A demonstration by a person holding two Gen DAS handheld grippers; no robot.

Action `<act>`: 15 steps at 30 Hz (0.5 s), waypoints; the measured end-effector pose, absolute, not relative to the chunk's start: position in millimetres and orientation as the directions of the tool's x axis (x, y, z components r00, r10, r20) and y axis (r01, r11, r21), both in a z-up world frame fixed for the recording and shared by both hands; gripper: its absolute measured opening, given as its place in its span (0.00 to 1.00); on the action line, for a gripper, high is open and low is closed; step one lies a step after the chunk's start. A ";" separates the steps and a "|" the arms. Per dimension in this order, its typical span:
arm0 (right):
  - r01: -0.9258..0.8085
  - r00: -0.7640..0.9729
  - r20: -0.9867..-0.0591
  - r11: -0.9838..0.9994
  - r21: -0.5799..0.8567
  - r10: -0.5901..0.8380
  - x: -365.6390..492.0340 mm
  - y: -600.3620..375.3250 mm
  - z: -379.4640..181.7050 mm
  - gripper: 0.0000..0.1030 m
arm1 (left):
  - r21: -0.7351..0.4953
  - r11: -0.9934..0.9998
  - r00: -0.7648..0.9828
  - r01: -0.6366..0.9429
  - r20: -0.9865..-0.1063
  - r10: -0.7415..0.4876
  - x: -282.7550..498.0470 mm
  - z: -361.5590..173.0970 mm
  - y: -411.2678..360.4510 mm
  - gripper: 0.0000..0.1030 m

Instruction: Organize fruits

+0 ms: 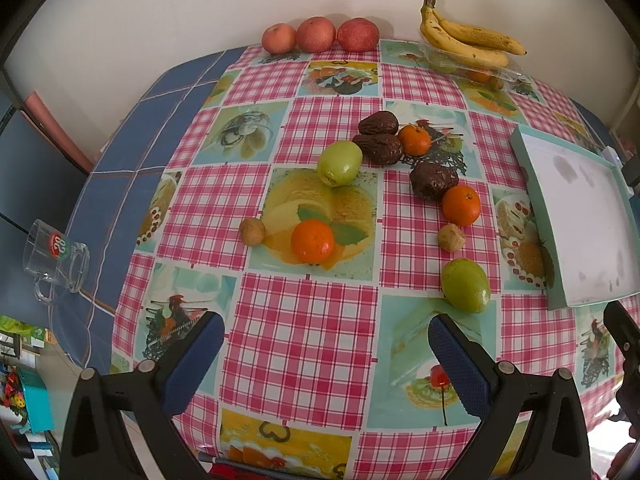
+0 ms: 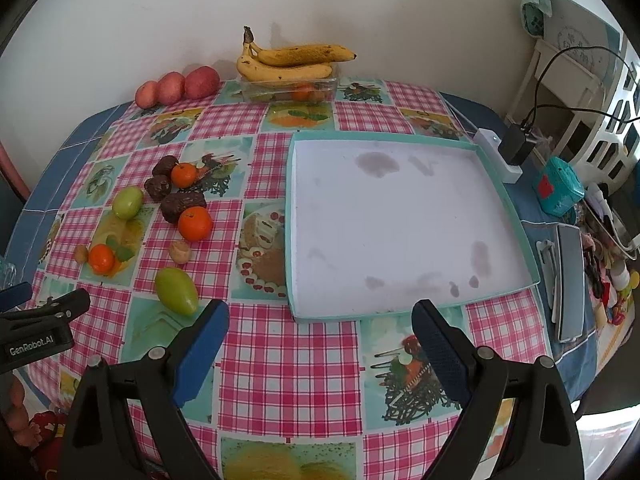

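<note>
Loose fruit lies on the checked tablecloth: three oranges (image 1: 312, 240), two green fruits (image 1: 465, 285), three dark wrinkled fruits (image 1: 433, 180) and two small brown ones (image 1: 252, 231). The same cluster (image 2: 194, 223) lies left of an empty white tray (image 2: 396, 220) with a teal rim. My left gripper (image 1: 326, 334) hovers open over the near cloth, short of the fruit. My right gripper (image 2: 320, 320) is open at the tray's near edge, nothing between its fingers. The left gripper's tip (image 2: 52, 308) shows at the far left in the right wrist view.
Three red apples (image 1: 316, 35) line the wall. Bananas (image 1: 466, 38) rest on a clear box. A glass mug (image 1: 54, 258) stands at the left table edge. A power strip with charger (image 2: 506, 148), a teal box (image 2: 560, 186) and clutter crowd the right side.
</note>
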State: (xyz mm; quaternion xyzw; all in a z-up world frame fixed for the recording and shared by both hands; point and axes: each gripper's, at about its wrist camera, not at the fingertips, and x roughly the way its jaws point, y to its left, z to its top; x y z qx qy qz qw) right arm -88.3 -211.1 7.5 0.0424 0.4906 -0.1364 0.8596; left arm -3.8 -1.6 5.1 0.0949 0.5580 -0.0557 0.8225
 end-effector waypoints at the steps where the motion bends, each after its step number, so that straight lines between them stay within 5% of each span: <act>1: 0.276 0.482 -0.855 0.959 -0.061 -0.193 -88.2 -211.5 7.6 0.90 | 0.093 0.976 0.370 0.198 -0.929 0.014 -3.7 4.9 -1.5 1.00; 15: 0.270 0.483 -0.854 0.961 -0.062 -0.191 -87.8 -210.6 9.5 0.90 | 0.089 0.976 0.365 0.198 -0.931 0.011 -3.4 3.0 0.7 1.00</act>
